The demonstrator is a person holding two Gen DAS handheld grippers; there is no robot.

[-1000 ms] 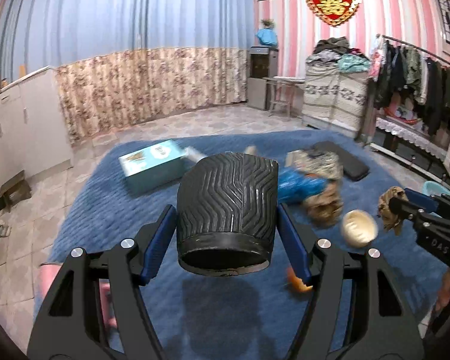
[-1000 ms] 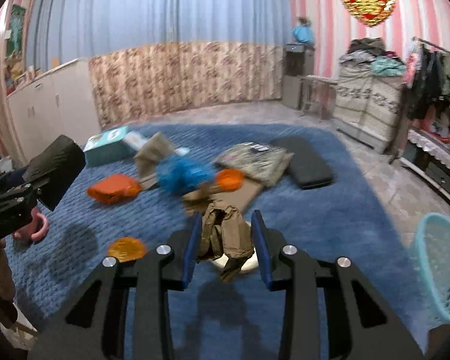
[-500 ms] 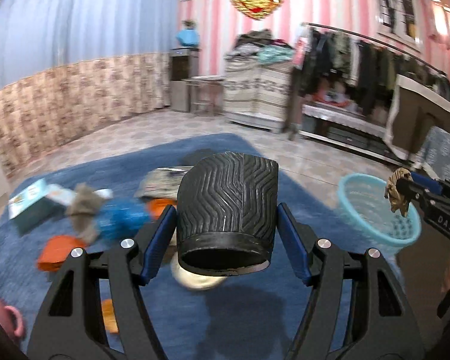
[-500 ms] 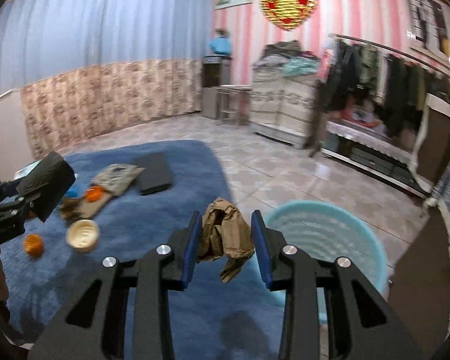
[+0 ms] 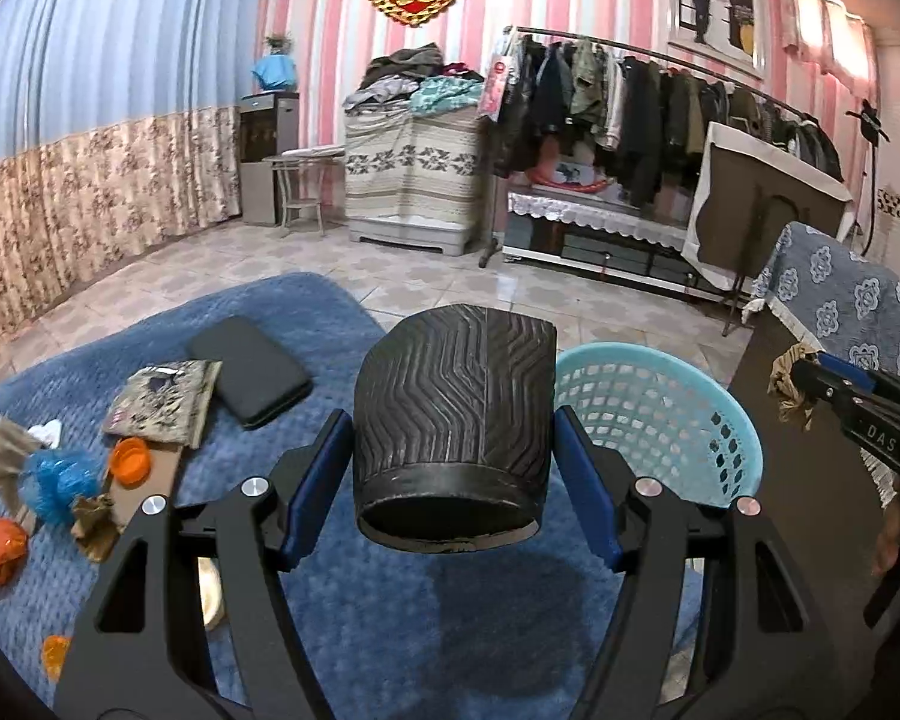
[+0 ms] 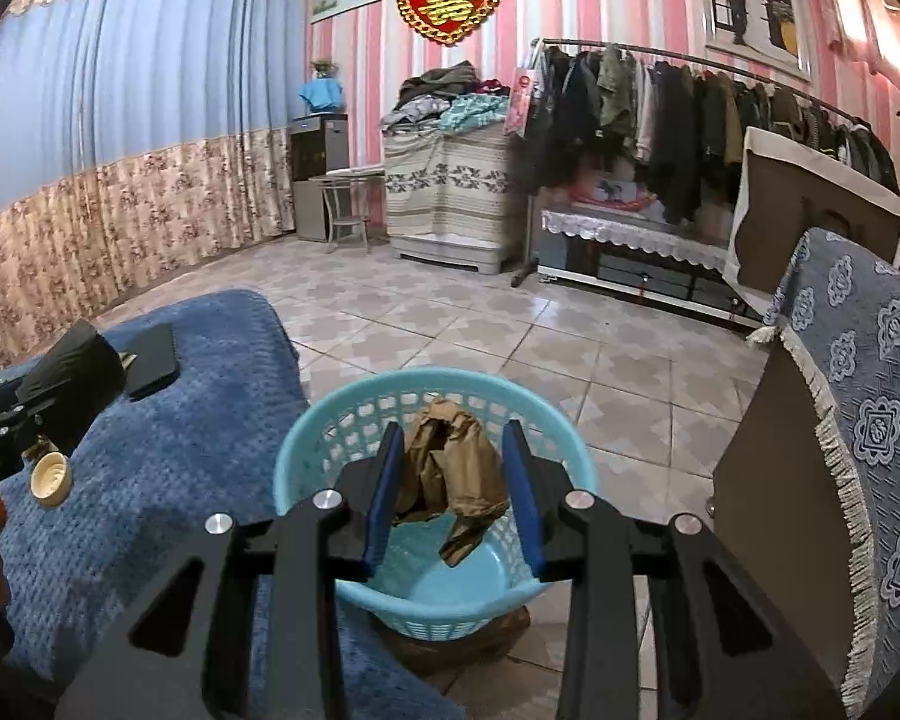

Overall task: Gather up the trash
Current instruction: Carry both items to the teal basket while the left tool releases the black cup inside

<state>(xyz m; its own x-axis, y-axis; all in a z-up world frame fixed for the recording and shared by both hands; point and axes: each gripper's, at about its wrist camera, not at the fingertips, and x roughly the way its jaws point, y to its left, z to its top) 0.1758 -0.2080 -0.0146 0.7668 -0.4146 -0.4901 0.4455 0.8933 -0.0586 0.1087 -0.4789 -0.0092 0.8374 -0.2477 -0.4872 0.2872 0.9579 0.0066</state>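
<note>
My left gripper (image 5: pixel 453 438) is shut on a black ribbed paper cup (image 5: pixel 455 420), held above the blue rug (image 5: pixel 390 600) just left of the light-blue basket (image 5: pixel 660 414). My right gripper (image 6: pixel 453 474) is shut on a crumpled brown paper (image 6: pixel 453 468), held right over the open basket (image 6: pixel 306 468). The right gripper with the paper (image 5: pixel 789 381) shows at the right of the left wrist view. The left gripper with the cup (image 6: pixel 72 384) shows at the left of the right wrist view.
Loose trash lies on the rug: orange lids (image 5: pixel 131 461), a blue wrapper (image 5: pixel 57 483), brown scraps (image 5: pixel 93 525), a cream cup (image 6: pixel 50 479). A black pad (image 5: pixel 249 369) and a patterned pouch (image 5: pixel 162 402) lie farther back. A covered cabinet (image 6: pixel 840 420) stands at the right.
Both grippers have swung right, away from the trash pile toward the basket. The basket now sits directly under my right gripper and close beside my left. Both grips are unchanged.
</note>
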